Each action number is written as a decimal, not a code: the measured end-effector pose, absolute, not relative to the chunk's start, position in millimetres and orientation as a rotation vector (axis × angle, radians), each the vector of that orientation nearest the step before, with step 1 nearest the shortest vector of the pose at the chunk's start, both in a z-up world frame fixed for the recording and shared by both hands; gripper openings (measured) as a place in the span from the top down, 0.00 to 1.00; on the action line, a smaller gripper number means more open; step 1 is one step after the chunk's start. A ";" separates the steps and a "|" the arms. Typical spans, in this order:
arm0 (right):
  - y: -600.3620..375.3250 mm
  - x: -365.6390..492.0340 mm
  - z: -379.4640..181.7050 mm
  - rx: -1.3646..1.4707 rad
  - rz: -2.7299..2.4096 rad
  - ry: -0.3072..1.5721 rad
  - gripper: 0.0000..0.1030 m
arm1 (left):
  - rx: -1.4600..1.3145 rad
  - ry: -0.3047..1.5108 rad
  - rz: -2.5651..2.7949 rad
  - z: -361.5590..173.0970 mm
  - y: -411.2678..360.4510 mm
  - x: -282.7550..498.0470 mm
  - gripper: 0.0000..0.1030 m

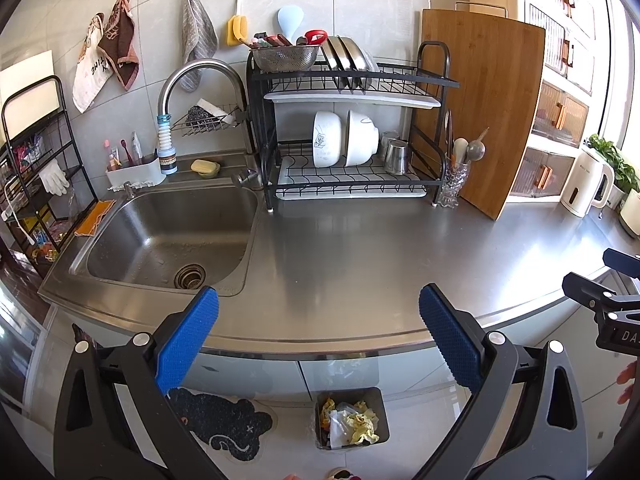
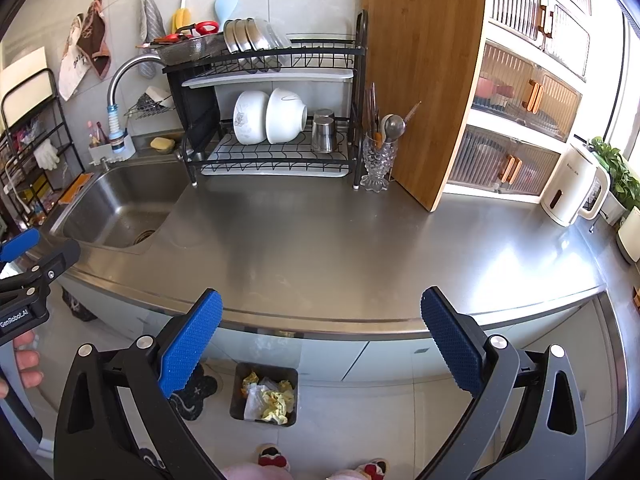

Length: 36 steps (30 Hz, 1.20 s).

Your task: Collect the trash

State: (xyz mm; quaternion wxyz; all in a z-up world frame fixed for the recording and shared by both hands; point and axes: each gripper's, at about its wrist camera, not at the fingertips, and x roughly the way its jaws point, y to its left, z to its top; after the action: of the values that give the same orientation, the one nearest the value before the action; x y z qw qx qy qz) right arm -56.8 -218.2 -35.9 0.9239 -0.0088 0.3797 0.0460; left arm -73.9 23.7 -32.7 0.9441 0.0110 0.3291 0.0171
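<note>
A small grey trash bin (image 1: 384, 408) stands on the floor below the counter edge, holding crumpled yellow and white paper (image 1: 354, 424). It also shows in the right wrist view (image 2: 294, 378) with the same paper (image 2: 270, 400). My left gripper (image 1: 318, 336) is open and empty, held above the counter's front edge and over the bin. My right gripper (image 2: 320, 338) is open and empty, at the same height to the right. The steel counter (image 2: 320, 248) shows no loose trash.
A sink (image 1: 168, 236) lies at the left, a black dish rack (image 1: 352, 128) with bowls at the back, a wooden cutting board (image 1: 484, 108) beside it, a white kettle (image 2: 572, 188) far right. A dark floor mat (image 1: 224, 424) lies left of the bin.
</note>
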 end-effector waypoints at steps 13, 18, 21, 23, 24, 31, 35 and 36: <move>-221.2 -50.9 -38.3 -0.016 0.091 0.784 0.03 | 0.008 0.671 0.012 -33.1 21.8 -70.8 0.07; -221.8 -50.3 -42.2 -0.016 0.090 0.790 0.03 | 0.030 0.678 0.038 -35.8 20.1 -70.9 0.07; -220.9 -50.3 -42.9 -0.020 0.091 0.791 0.03 | 0.025 0.676 0.051 -35.2 22.0 -70.6 0.07; -220.6 -49.9 -43.1 -0.018 0.092 0.792 0.03 | 0.018 0.677 0.059 -35.1 23.7 -70.0 0.07; -220.6 -49.8 -43.1 -0.019 0.091 0.792 0.03 | 0.018 0.678 0.064 -35.1 24.5 -69.5 0.07; -219.3 -49.4 -43.8 -0.021 0.094 0.794 0.03 | 0.024 0.665 0.057 -34.3 24.1 -70.4 0.07; -217.1 -49.5 -45.2 -0.023 0.094 0.798 0.03 | 0.023 0.664 0.053 -34.6 23.9 -70.9 0.07; -216.8 -49.7 -45.4 -0.024 0.094 0.798 0.03 | 0.025 0.665 0.055 -34.6 24.0 -70.5 0.07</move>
State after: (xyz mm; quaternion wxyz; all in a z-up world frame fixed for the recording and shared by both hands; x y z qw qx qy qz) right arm -49.7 -216.8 -45.4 0.9203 -0.0115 0.3884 0.0458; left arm -70.5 24.0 -34.6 0.9448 0.0122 0.3262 0.0269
